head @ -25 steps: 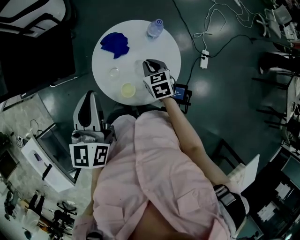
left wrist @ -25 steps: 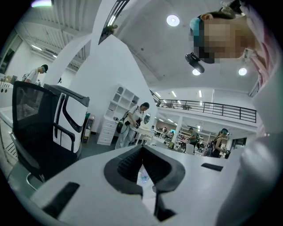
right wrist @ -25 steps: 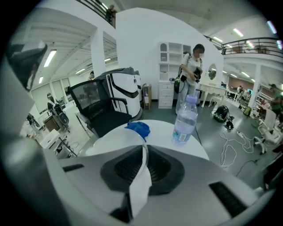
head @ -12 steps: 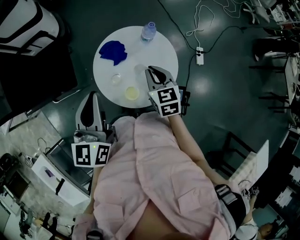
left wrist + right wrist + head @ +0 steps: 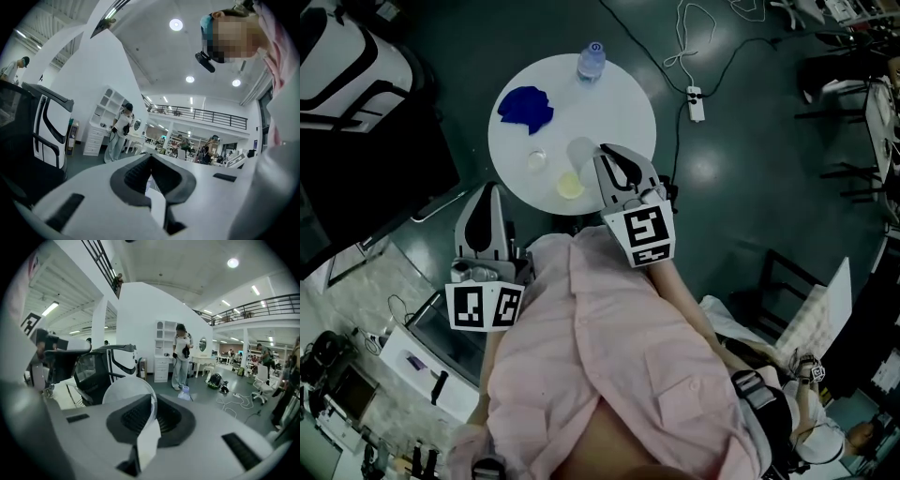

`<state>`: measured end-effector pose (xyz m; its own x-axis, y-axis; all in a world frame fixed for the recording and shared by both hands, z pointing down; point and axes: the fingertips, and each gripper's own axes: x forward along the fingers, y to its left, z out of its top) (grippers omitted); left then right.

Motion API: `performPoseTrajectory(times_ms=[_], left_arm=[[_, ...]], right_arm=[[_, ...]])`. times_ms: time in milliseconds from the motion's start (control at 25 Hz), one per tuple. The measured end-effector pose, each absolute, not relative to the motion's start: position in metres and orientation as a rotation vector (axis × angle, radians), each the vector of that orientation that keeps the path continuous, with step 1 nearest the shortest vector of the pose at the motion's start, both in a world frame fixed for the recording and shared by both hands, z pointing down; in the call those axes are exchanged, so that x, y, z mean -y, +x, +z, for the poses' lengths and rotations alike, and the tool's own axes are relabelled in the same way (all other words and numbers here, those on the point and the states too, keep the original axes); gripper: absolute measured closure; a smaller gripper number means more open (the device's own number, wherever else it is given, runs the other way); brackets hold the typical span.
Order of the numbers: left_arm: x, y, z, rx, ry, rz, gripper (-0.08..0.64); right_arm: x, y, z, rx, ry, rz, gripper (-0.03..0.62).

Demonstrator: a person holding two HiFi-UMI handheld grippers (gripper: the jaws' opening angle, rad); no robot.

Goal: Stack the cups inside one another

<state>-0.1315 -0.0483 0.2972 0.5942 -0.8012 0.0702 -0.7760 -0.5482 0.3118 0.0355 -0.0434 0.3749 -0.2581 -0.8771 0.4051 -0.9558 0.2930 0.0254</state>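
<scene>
R gripper [image 5: 151, 403] is pinched shut on the thin wall of a clear cup [image 5: 126, 391], held over the round table [image 5: 619, 103] w/ a yellowish cup [image 5: 570, 185] just beside it & a small cup [image 5: 535, 159] nearby. L gripper [image 5: 150, 161] has jaws pressed together, empty, off the table's near edge. Blue cloth [image 5: 526, 106] & bottle [image 5: 591, 60] sit at the far side

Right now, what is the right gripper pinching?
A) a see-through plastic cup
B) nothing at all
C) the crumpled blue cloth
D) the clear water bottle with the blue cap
A: in the right gripper view, the right gripper has its jaws closed on the thin wall of the see-through plastic cup, lifted above the round white table.
</scene>
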Motion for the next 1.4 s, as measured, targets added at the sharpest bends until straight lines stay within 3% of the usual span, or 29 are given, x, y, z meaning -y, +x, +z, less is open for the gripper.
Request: performPoseTrajectory(times_ms=[560,1400], left_arm=[[0.044,-0.136,0.297,1.205,2.543,-0.144,0.551],[0.042,-0.147,0.296,1.173,2.553,-0.164,0.551]], right_arm=[[0.008,-0.002,0.330,2.321,1.648,0.308,0.551],[0.003,-0.012,0.343,2.265,1.667,0.357,0.551]])
